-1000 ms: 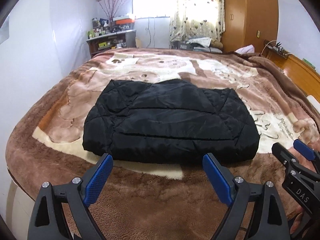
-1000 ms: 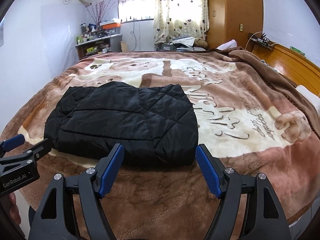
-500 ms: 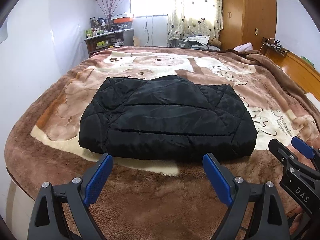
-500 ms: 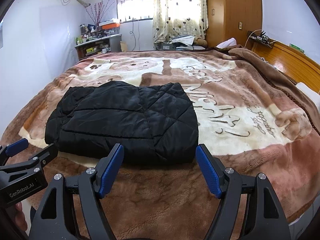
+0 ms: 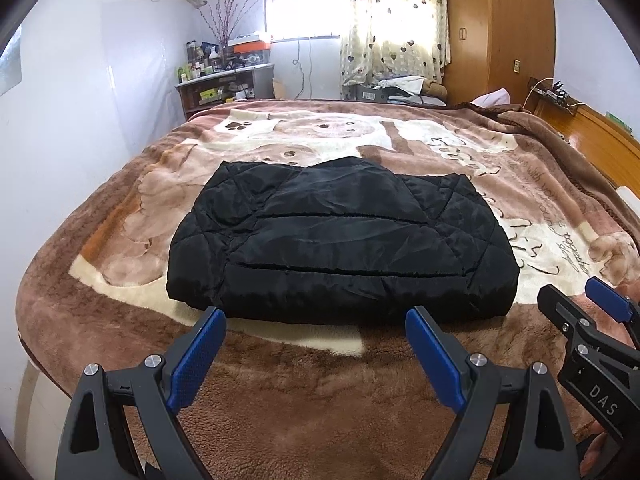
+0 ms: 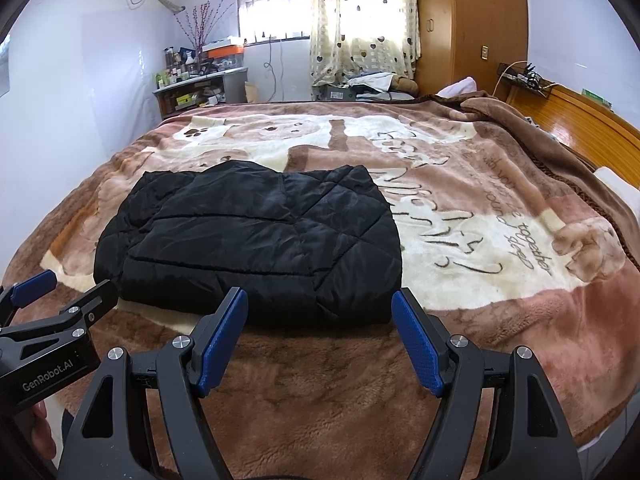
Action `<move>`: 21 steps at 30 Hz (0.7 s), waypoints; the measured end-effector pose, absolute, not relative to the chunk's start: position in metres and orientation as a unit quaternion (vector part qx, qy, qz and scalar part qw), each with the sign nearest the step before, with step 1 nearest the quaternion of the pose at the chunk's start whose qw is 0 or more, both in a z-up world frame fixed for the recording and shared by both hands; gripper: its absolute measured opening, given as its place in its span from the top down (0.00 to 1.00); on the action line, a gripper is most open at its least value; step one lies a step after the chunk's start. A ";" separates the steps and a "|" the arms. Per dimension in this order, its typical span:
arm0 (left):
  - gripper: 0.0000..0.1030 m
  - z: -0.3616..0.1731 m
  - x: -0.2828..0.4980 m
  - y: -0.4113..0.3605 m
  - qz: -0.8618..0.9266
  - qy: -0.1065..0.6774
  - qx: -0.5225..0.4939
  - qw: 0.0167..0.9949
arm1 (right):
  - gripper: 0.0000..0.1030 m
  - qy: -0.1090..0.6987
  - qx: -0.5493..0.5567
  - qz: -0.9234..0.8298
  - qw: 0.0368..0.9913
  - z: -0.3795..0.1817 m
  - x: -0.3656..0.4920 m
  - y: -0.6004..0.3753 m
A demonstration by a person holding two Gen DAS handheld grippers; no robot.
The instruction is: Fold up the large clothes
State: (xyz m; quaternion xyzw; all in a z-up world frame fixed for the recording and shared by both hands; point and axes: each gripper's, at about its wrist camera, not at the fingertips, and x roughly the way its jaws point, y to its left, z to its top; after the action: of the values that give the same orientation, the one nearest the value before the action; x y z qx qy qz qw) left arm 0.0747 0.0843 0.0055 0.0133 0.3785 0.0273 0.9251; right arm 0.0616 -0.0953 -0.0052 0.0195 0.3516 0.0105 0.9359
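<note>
A black quilted jacket (image 5: 340,240) (image 6: 256,240) lies folded into a thick rectangle on a brown bed blanket (image 5: 280,384) (image 6: 480,264). My left gripper (image 5: 316,322) hovers just short of the jacket's near edge, jaws wide open and empty. My right gripper (image 6: 320,304) stands open too, in front of the jacket's near right corner, with nothing between its blue pads. Each gripper shows at the edge of the other's view: the right gripper (image 5: 576,300) at the right side, the left gripper (image 6: 68,292) at the left side.
The blanket covers a large bed with a wooden headboard (image 6: 580,120) on the right. A cluttered shelf (image 5: 224,84) and a curtained window (image 5: 392,24) stand beyond the far edge. A white wall (image 5: 80,120) runs along the left. A tall wooden wardrobe (image 6: 472,24) stands at the back.
Both views have tilted slightly, so the jacket sits a little higher in frame. The grippers stay open and the jacket has not moved.
</note>
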 end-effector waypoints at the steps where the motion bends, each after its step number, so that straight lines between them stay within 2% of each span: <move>1: 0.11 0.006 0.074 0.084 0.027 0.379 0.011 0.925 | 0.28 0.352 0.019 0.010 0.936 -0.005 0.062 -0.095; 21: 0.11 0.006 0.072 0.081 0.022 0.378 0.010 0.926 | 0.28 0.346 0.017 0.011 0.938 -0.001 0.059 -0.092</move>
State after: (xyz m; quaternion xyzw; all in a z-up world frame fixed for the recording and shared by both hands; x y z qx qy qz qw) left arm 0.0716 0.0812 0.0061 0.0098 0.3778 0.0219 0.9256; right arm 0.0586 -0.0917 -0.0011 0.0174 0.3461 0.0113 0.9380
